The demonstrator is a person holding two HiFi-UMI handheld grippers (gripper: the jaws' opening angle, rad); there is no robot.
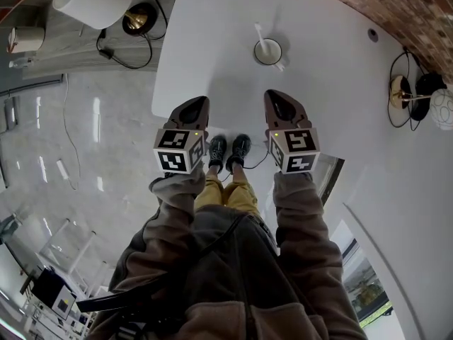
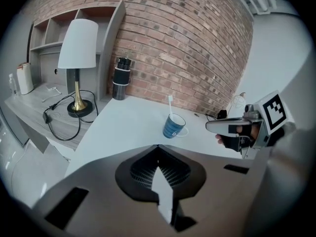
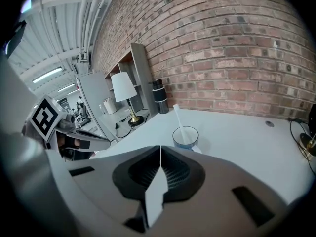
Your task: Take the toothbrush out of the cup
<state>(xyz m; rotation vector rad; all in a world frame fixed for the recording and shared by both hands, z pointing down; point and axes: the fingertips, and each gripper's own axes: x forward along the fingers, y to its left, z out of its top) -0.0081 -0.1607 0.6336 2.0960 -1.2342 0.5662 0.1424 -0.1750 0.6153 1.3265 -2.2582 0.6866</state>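
A blue cup [image 1: 267, 52] with a white inside stands on the white table [image 1: 212, 41], and a white toothbrush [image 1: 260, 37] leans upright in it. In the head view my left gripper [image 1: 201, 100] and right gripper [image 1: 273, 93] hover side by side over the table's near edge, short of the cup. Both are shut with nothing between the jaws. The left gripper view shows the cup [image 2: 174, 126] and toothbrush [image 2: 171, 105] ahead and slightly right of my left gripper [image 2: 158, 146]. From my right gripper [image 3: 160, 147], the cup [image 3: 185, 137] and toothbrush [image 3: 178, 116] are close ahead.
A white-shaded lamp [image 2: 78, 48] on a brass base stands on a grey side desk with black cables [image 2: 61, 117]. A black flask [image 2: 120, 78] stands by the brick wall [image 2: 187, 43]. The table's left edge [image 1: 161, 62] drops to a glossy floor. The person's shoes [image 1: 228, 151] show below.
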